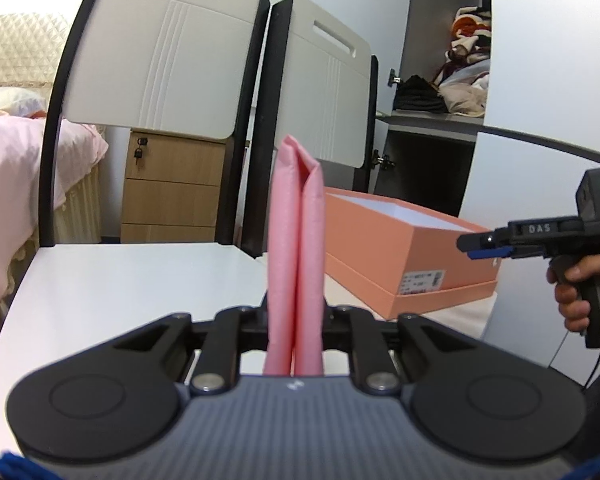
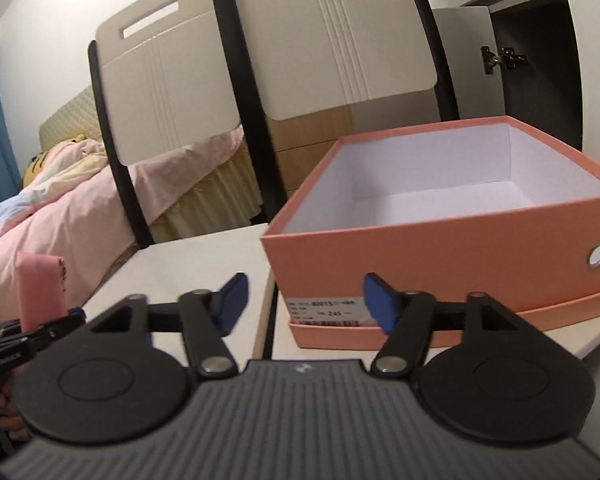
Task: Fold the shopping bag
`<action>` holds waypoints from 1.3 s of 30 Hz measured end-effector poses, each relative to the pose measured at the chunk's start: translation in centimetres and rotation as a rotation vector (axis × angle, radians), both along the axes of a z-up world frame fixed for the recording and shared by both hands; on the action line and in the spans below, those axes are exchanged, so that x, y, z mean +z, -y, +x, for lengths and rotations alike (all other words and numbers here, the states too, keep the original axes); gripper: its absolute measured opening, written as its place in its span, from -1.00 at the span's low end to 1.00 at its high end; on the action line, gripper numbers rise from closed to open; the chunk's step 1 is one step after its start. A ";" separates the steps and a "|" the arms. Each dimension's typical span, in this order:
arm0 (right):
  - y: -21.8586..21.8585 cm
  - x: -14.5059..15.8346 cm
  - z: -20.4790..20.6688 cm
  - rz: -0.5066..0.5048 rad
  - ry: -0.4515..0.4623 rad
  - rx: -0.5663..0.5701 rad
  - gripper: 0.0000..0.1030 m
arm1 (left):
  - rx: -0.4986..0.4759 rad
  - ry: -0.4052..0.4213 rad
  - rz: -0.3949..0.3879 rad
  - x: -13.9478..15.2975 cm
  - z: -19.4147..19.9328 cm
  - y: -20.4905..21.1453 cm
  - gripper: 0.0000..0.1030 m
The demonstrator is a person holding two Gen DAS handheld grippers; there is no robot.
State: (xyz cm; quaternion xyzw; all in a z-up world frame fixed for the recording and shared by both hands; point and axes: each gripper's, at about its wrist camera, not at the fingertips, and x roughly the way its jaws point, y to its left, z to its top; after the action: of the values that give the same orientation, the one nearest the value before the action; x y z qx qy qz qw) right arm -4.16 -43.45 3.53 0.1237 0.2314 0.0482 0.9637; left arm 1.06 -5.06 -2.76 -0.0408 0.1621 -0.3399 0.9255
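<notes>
- The left gripper is clamped on the folded pink shopping bag, which stands upright between its jaws above the white table.
- The bag is folded into a narrow doubled strip; it looks light and soft, a thin fabric that would flop or spring open if let go.
- The right gripper carries nothing, its blue pads apart, facing the open orange shoebox.
- Best hold, I'd say: pinch low across both layers, near the fold, so the stack stays together.
- The bag's upper end is free and could splay.
</notes>
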 end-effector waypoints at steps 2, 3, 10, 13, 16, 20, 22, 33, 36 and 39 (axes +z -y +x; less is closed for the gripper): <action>0.1 -0.2 0.1 -0.005 -0.013 0.000 0.10 | 0.001 0.001 0.000 0.0 0.0 0.0 -0.64; 0.0 -0.4 0.2 -0.005 -0.027 0.003 0.02 | 0.002 0.000 0.000 -0.1 0.0 0.0 -0.64; -0.9 -0.7 0.5 -0.025 -0.048 0.066 -0.21 | 0.018 -0.009 -0.001 -0.3 0.5 -0.4 -0.63; -0.6 0.4 0.0 0.002 0.022 0.036 -0.22 | 0.048 -0.029 -0.014 -0.5 1.0 -1.1 -0.63; -0.5 1.4 -0.6 0.011 0.085 0.019 -0.22 | 0.074 -0.032 -0.014 -0.5 1.3 -1.5 -0.63; -0.9 2.0 -1.0 -0.007 0.103 0.041 -0.21 | 0.090 -0.025 0.011 -0.4 1.1 -1.3 -0.62; -0.9 2.3 -1.5 -0.016 0.111 0.046 -0.20 | 0.105 -0.016 0.034 -0.2 0.8 -1.1 -0.62; -2.2 -1.5 -2.9 -0.032 -0.119 0.253 -0.18 | 0.150 -0.023 0.082 3.5 -5.9 -0.3 -0.62; -3.3 -3.8 -3.0 -0.035 -0.221 0.302 -0.18 | 0.139 -0.008 0.094 4.5 -7.6 0.5 -0.62; -4.9 -7.5 -2.4 -0.032 -0.352 0.312 -0.18 | 0.124 0.009 0.114 5.2 -8.9 1.2 -0.62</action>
State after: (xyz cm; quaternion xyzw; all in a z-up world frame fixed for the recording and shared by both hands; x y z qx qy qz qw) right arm -6.55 -38.59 -3.96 0.0776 0.4132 0.1704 0.8912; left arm -7.82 -6.23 2.48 0.0034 0.1741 -0.2722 0.9464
